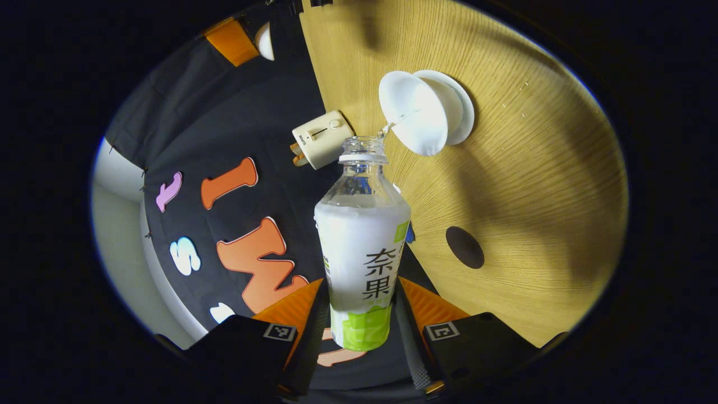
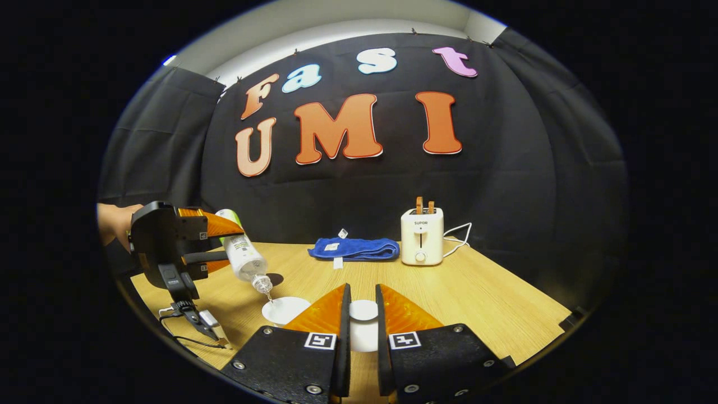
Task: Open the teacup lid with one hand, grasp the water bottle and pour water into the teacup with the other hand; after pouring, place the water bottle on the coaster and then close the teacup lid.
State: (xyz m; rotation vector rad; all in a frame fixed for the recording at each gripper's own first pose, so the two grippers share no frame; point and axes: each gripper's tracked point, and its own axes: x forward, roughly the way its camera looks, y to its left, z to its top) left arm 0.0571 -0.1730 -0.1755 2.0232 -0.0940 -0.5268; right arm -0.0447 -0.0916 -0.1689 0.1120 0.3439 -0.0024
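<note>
The clear plastic water bottle with white-and-green label (image 1: 362,247) is held centre-frame in the left gripper view, clenched at its lower body by the left gripper (image 1: 359,331), and tipped – a thin stream is seen running into the open white ceramic teacup (image 1: 418,120) at upper centre. Thin, slippery plastic is judged to dent easily; the labelled mid-body is preferred. The right gripper (image 2: 360,336) is closed on the round white teacup lid (image 2: 363,310). "SUPOR" is read on the cream toaster (image 2: 422,235); label characters are left untranscribed.
</note>
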